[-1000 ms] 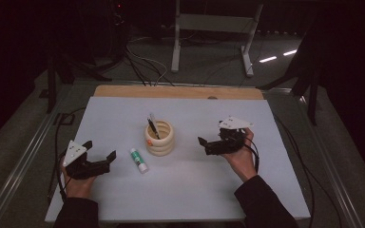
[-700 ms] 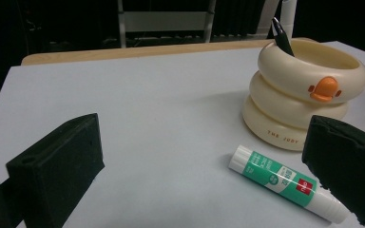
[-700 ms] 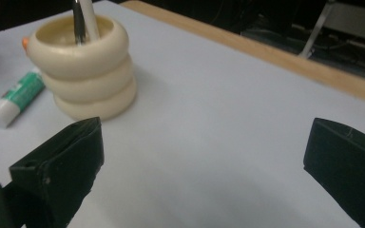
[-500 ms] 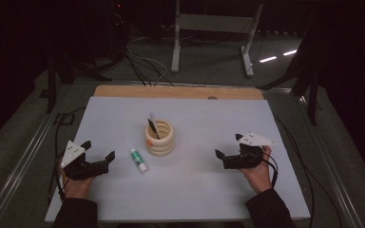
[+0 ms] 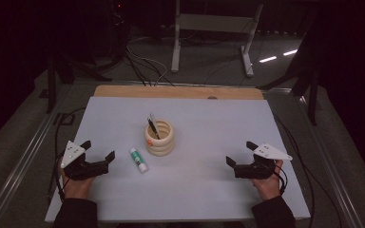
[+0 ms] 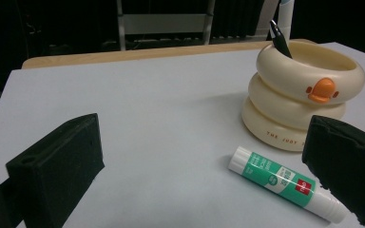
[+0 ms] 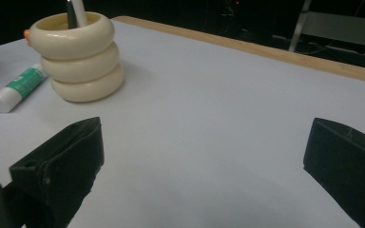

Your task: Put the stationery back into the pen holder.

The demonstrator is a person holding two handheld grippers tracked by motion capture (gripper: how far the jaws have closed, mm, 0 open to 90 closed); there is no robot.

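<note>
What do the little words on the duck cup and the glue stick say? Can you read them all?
"THE JUDY" in small red letters, low on the cream ring-shaped duck-bill pen holder; the rest is hidden behind the left tool's jaw.
The print on the green-and-white glue stick, including its small red mark, is too small and blurred to read.
No other writing can be made out.

Left tool (image 5: 98, 151) and right tool (image 5: 240, 153) rest low, jaws spread wide, held in both hands.

Cream holder (image 6: 302, 95), green-and-white glue stick (image 6: 285, 183), black fingers (image 6: 57, 166).
</note>
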